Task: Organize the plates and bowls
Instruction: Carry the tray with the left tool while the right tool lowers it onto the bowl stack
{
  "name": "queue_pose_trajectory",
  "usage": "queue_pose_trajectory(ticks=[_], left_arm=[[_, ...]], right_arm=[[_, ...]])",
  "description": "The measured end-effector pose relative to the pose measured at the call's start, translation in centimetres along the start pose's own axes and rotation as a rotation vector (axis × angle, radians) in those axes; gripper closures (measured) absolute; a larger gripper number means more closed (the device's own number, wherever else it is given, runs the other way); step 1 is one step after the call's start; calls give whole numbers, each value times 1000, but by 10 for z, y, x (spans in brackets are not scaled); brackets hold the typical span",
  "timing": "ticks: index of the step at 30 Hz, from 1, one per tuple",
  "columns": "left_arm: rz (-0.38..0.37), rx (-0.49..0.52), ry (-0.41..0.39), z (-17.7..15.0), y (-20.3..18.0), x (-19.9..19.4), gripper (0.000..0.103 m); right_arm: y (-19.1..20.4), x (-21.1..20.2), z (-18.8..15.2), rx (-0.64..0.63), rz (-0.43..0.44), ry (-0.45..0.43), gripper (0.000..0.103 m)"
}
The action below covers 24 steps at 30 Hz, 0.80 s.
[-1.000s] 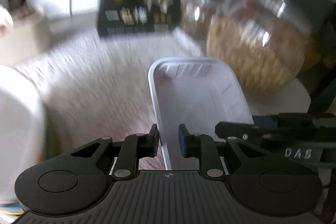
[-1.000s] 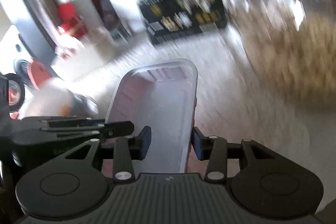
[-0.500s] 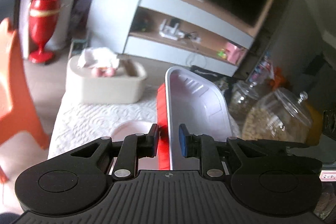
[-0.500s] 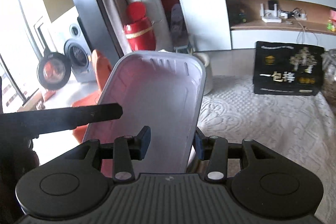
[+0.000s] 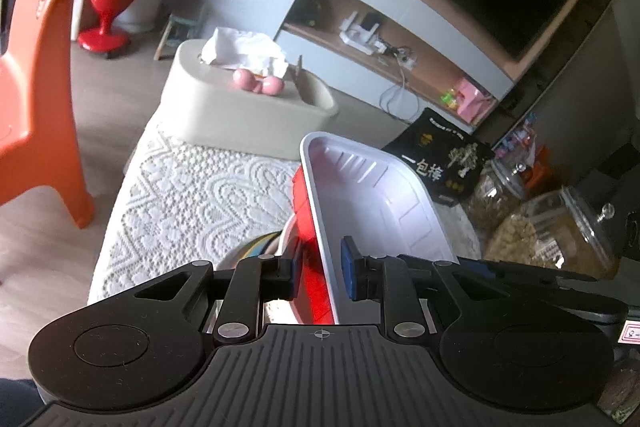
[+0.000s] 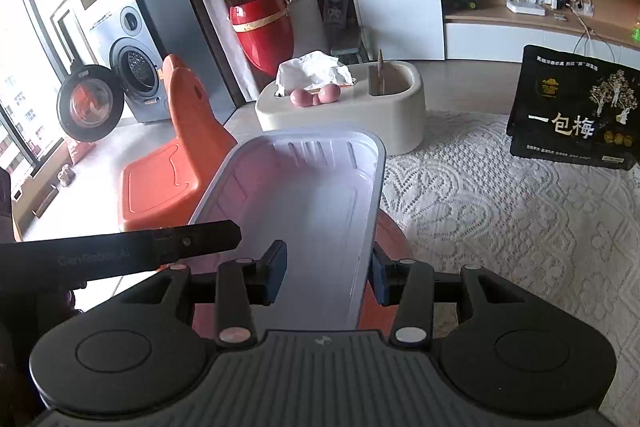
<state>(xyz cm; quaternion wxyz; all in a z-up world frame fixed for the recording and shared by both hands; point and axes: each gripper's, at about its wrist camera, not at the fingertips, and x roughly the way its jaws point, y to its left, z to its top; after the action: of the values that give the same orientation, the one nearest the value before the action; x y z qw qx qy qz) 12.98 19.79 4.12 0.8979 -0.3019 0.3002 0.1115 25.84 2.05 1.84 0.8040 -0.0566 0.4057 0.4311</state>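
Two grippers: both hold one tray [image 5: 372, 203]
Left fingers [image 5: 294, 269]: closed on tray's left rim
Right fingers [image 6: 276, 271]: closed across tray's near end
Tray: tilted, lifted above surface's [image 5: 192, 203] near edge

Daylight is flooding in beside the washing machine [image 6: 132, 75], glaring white; frames are staying sharp, bending at their edges.

The black bag [image 6: 576, 107] reads "一包梅"; the left gripper [image 6: 120, 255] reads "GenRobot.AI".
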Motion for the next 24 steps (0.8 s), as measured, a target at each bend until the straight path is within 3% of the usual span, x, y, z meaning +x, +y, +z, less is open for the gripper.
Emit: queue_pose_trajectory(ticks=[8, 24], left_arm=[[0, -42, 12, -2, 10, 2, 80], [-15, 1, 20, -6, -5, -7, 79]], right_arm=[[9, 7, -1, -26, -5, 10, 59], [6, -9, -9, -29, -19, -2, 59]])
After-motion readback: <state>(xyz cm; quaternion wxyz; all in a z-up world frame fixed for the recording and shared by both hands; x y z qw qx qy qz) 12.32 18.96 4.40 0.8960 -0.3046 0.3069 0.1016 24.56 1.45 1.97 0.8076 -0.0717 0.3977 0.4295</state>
